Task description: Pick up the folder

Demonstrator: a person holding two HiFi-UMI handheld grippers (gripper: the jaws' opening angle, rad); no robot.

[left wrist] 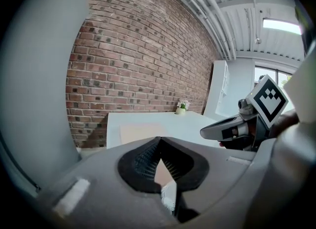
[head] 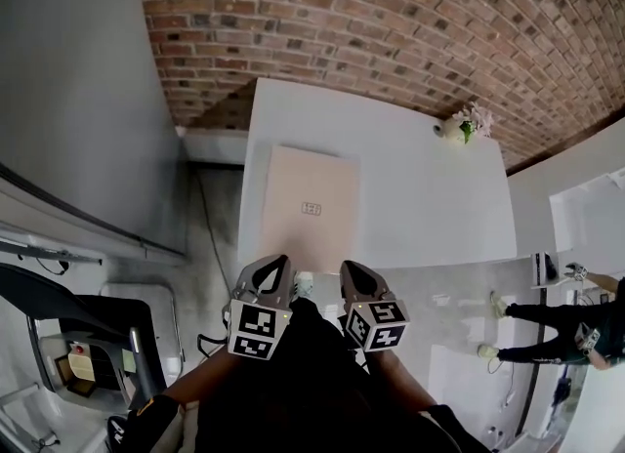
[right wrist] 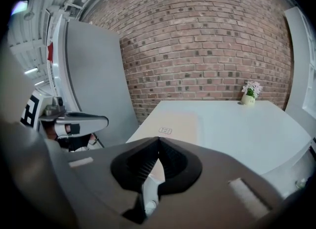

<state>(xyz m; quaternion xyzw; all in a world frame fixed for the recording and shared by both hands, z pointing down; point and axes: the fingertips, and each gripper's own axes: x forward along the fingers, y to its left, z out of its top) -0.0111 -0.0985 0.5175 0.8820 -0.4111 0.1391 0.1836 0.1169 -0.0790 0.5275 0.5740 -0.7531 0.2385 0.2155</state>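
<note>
A pale beige folder (head: 310, 204) with a small printed label lies flat at the near left of a white table (head: 430, 187). It also shows in the left gripper view as the folder (left wrist: 140, 132) and in the right gripper view as the folder (right wrist: 173, 124). My left gripper (head: 284, 264) and right gripper (head: 346, 268) hover side by side just short of the table's near edge, below the folder. Both are shut with nothing between the jaws. In the left gripper view the right gripper (left wrist: 205, 133) shows at the right, and the left gripper (right wrist: 103, 120) appears at the left of the right gripper view.
A small vase of flowers (head: 464, 126) stands at the table's far right corner, against a brick wall (head: 391, 21). A grey panel (head: 68, 90) rises on the left. A person's legs (head: 537, 329) are on the floor at the right. A black chair (head: 88, 334) sits lower left.
</note>
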